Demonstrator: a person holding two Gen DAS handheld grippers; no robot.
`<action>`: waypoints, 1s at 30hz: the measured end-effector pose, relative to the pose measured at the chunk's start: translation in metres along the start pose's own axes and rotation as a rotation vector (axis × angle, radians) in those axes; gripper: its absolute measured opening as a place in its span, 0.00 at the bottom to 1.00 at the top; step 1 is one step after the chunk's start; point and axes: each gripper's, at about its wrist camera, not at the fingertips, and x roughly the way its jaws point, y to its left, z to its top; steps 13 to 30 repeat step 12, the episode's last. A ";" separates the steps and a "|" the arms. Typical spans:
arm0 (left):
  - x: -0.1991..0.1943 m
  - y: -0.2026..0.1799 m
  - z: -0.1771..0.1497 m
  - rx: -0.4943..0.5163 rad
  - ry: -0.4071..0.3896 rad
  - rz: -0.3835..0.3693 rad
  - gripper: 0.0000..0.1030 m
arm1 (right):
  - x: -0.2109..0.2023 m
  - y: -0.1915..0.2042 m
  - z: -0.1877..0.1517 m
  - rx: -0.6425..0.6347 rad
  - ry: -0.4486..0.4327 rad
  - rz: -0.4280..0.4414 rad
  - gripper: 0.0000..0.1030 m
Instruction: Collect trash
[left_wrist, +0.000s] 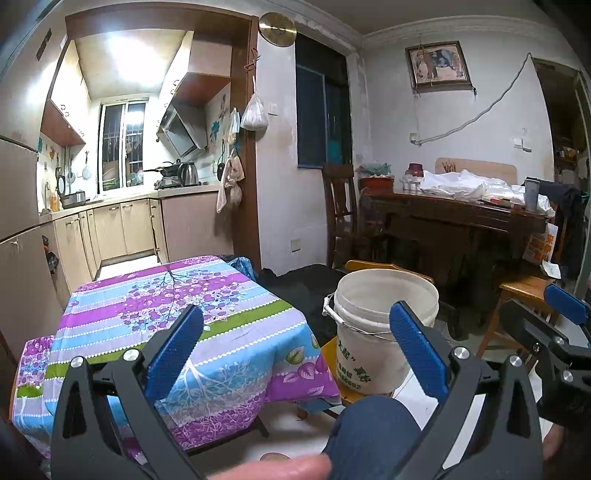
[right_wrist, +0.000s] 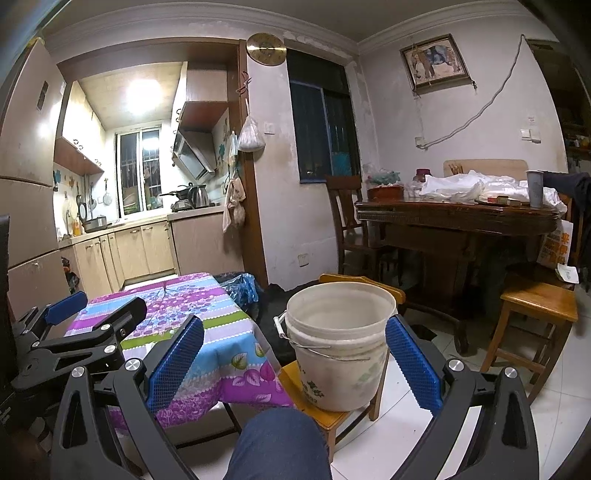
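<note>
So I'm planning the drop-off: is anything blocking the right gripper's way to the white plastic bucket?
Nothing visible does. The open right gripper faces the white plastic bucket on its wooden stool; its mouth is uncovered.

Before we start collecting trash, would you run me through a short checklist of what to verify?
1. Left gripper open and holding nothing: ok.
2. Right gripper open and holding nothing: ok.
3. Bucket upright on its stool, mouth unobstructed: ok.
4. Bucket has room: ok, the visible inside wall is bare; its bottom is hidden.
5. Trash located on the tablecloth: not ok, none shows on it.
6. Grippers apart from each other: ok, the right one sits off to the side.
</note>
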 end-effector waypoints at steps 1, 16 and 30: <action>-0.001 0.000 0.000 -0.001 -0.001 -0.001 0.95 | 0.001 0.001 0.000 -0.001 0.002 0.002 0.95; 0.003 -0.001 0.000 0.005 0.020 0.025 0.95 | 0.001 0.004 -0.002 -0.003 0.004 0.010 0.95; 0.003 -0.001 0.000 0.005 0.020 0.025 0.95 | 0.001 0.004 -0.002 -0.003 0.004 0.010 0.95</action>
